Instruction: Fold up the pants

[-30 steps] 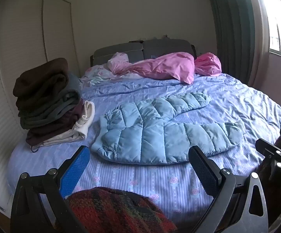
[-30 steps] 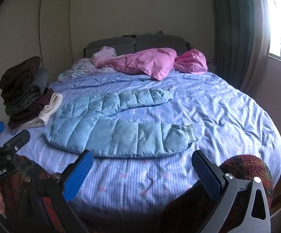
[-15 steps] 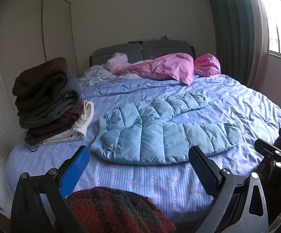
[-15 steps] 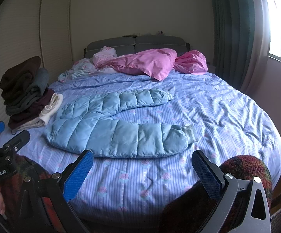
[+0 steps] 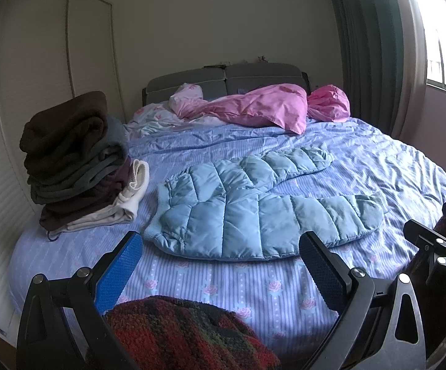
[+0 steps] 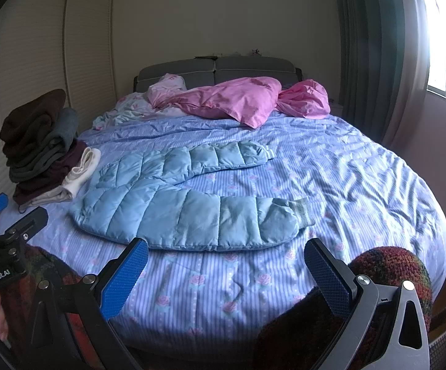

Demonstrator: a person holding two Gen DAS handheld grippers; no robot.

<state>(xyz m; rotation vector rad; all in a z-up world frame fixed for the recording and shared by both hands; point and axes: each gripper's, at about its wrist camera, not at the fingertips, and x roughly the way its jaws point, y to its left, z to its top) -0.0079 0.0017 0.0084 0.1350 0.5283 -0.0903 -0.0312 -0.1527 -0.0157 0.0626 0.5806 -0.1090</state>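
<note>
Bedroom light came from a window on the right, falling across a round bed covered in a blue striped, rose-printed sheet. Spread flat near its front edge lay the quilted light-blue pants, waist toward the left and the 2 legs running right, the far leg angled away from the near leg so a wedge of sheet showed between them. A stack of folded clothes sat just left of the waist, and a pink blanket was bunched by the headboard.

Both tools hovered short of the bed, touching nothing. The left gripper had its jaws wide apart, and so did the right gripper; neither held cloth.

The step in hand looked like the first reach, with no fold yet made. To do it well, I judged the far leg should be brought over onto the near one: 1 gripper pinching at the far leg's cuff, the other near the waist on the same side, both biting through the full padded thickness. The fabric seemed slick and puffy, so a shallow pinch might slip. Lifting both ends together and laying edge on edge would keep the seams lined up, and keep the waist clear of the stack.
</note>
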